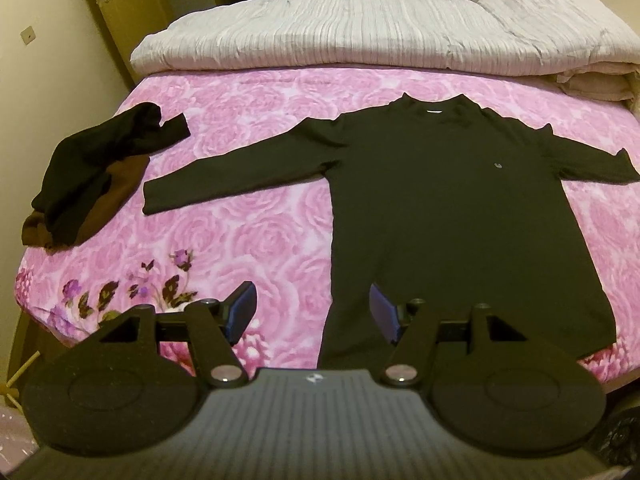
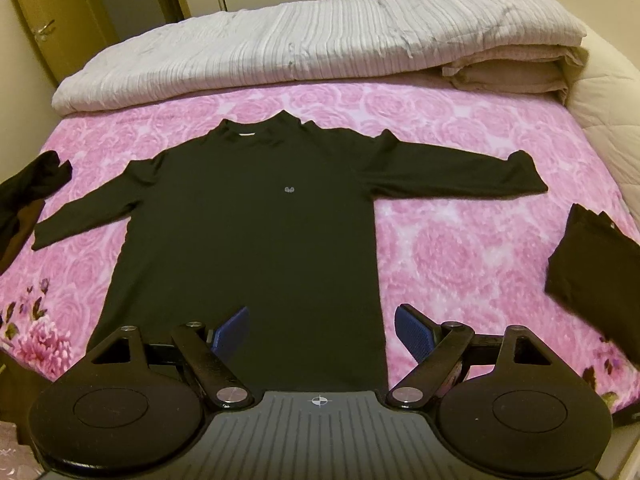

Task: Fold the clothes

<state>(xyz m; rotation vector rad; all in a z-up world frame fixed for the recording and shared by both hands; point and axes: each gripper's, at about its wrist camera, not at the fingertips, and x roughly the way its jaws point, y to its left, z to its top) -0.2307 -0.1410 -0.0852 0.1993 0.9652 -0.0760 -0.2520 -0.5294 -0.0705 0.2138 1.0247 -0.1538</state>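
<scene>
A black long-sleeved shirt (image 1: 452,216) lies spread flat, front up, in the middle of a pink rose-patterned bedspread (image 1: 256,224), both sleeves stretched out to the sides and its collar pointing toward the folded pale grey quilt (image 1: 352,32) at the far end of the bed. A small light emblem (image 2: 289,189) shows on the shirt's chest. To the shirt's left, well apart from the body and just beyond the left cuff, sits a crumpled heap of black and brown clothes (image 1: 88,180). To the shirt's right, past the right cuff and nearer the bed's edge, rests a folded dark garment (image 2: 596,276). The left gripper (image 1: 312,312) hangs above the shirt's lower left hem corner, its blue-padded fingers (image 1: 242,308) spread apart with nothing between them. The right gripper (image 2: 322,332) hangs above the shirt's lower right hem, fingers (image 2: 412,334) likewise parted and empty, one over the fabric and the other over the bedspread beside it.
</scene>
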